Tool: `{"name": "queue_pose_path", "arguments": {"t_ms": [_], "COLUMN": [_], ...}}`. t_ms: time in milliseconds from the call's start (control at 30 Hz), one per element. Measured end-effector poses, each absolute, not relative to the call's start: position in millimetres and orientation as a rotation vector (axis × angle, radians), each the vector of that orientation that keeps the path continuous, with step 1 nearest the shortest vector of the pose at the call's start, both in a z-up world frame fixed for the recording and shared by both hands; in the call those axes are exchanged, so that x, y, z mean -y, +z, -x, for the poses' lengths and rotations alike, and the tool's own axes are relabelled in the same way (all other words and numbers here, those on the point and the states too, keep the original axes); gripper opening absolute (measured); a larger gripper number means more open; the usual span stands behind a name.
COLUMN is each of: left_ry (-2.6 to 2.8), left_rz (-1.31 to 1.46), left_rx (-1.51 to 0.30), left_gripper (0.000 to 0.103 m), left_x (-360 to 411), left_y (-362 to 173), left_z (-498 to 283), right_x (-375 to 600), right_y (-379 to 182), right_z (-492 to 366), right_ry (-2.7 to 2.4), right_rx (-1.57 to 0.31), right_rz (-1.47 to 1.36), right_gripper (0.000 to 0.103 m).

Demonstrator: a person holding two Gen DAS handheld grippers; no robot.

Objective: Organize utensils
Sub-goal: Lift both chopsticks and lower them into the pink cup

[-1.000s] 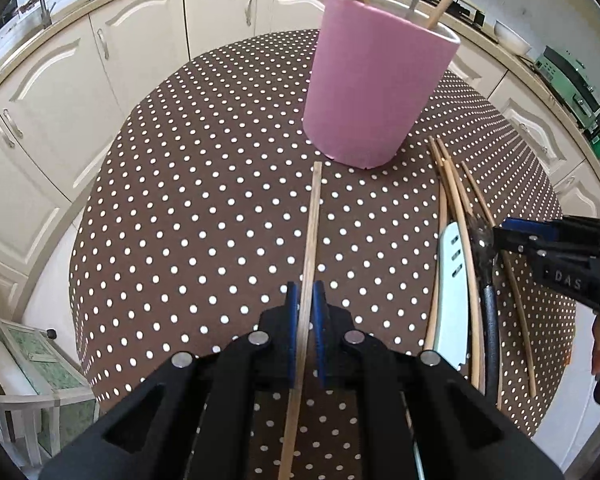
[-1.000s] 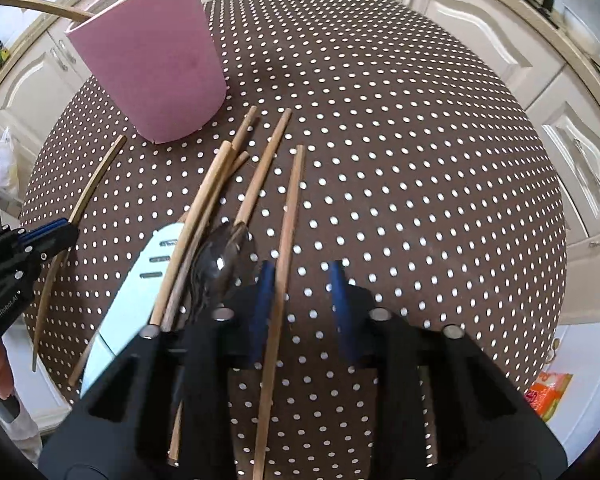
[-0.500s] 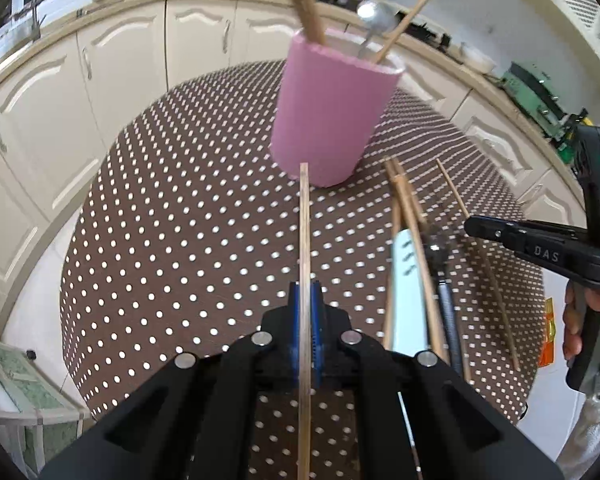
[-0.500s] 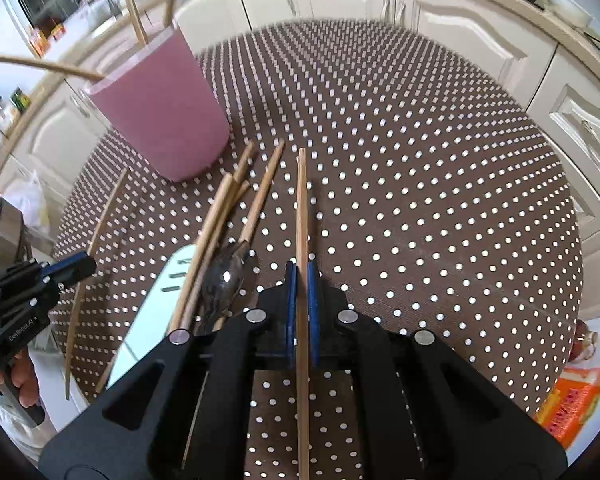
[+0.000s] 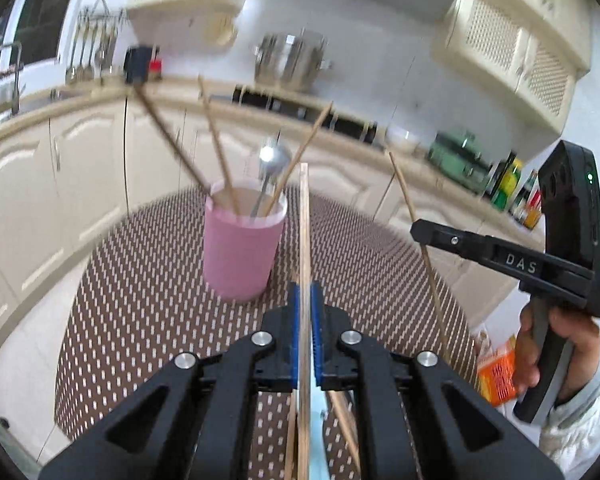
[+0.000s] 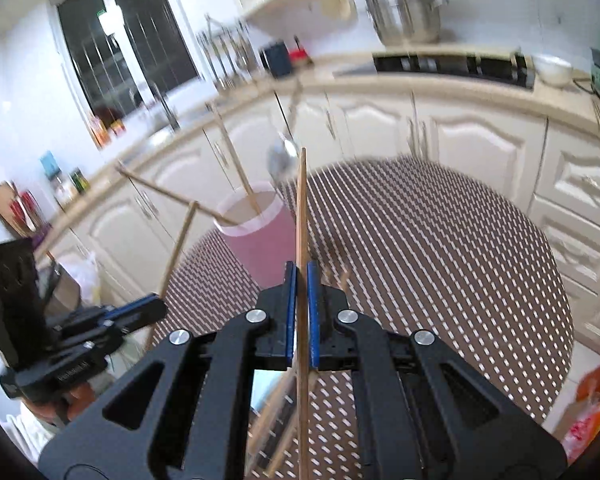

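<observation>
- The left gripper (image 5: 305, 308) has its blue pads pressed together on 1 wooden chopstick (image 5: 304, 232), which runs straight up between them and past their tips.
- The right gripper (image 6: 302, 300) is likewise clamped on a second chopstick (image 6: 300, 216); in the left wrist view this gripper (image 5: 420, 227) shows at the right, held by a hand (image 5: 556, 344), with its stick slanting up and down through the tip.
- Below the grippers, more chopsticks (image 6: 276, 412) and a pale blue utensil (image 5: 318, 424) lie on the brown polka-dot table (image 5: 140, 304).
- Beyond the tips, a pink cup (image 5: 242, 252) stands upright on the table, holding several chopsticks and a metal spoon (image 5: 274, 158).
- Far back, cream cabinets (image 6: 476, 140) line the counter, with a steel pot (image 6: 406, 16) above.
</observation>
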State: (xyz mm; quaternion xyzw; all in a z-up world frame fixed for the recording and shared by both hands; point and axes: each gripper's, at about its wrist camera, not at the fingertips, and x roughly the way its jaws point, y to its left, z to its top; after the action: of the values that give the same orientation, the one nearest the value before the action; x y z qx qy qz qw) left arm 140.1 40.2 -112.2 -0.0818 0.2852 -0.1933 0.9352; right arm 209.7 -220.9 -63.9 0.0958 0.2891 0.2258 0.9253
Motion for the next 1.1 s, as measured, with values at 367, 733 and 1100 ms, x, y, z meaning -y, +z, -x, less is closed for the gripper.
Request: {"name": "queue_pose_path", "arguments": {"t_ms": [367,733,1100], "left_ry": [-0.314,-0.208,-0.098], "left_rz": [0.205,0.264,0.278], "left_rx": [-0.163,0.022,0.135], "left_gripper": [0.005,0.005,0.005], "left_x": [-38.3,-28.6,-26.2], "left_y": [-52.2,-40.4,-43.0], "left_z": [-151.4,-193.7,-221.9], "right_x": [195.7,180.2,169.6], "right_y": [-32.1,-22.2,-25.7], "right_z": [-201.4,-237.3,-264.9], "right_ry": [0.482,0.480,0.497], "right_rx": [-0.315,-0.158,-0.087], "right_rz": [-0.287,-0.331,-0.345], "right_gripper": [0.006,0.006,0.006]}}
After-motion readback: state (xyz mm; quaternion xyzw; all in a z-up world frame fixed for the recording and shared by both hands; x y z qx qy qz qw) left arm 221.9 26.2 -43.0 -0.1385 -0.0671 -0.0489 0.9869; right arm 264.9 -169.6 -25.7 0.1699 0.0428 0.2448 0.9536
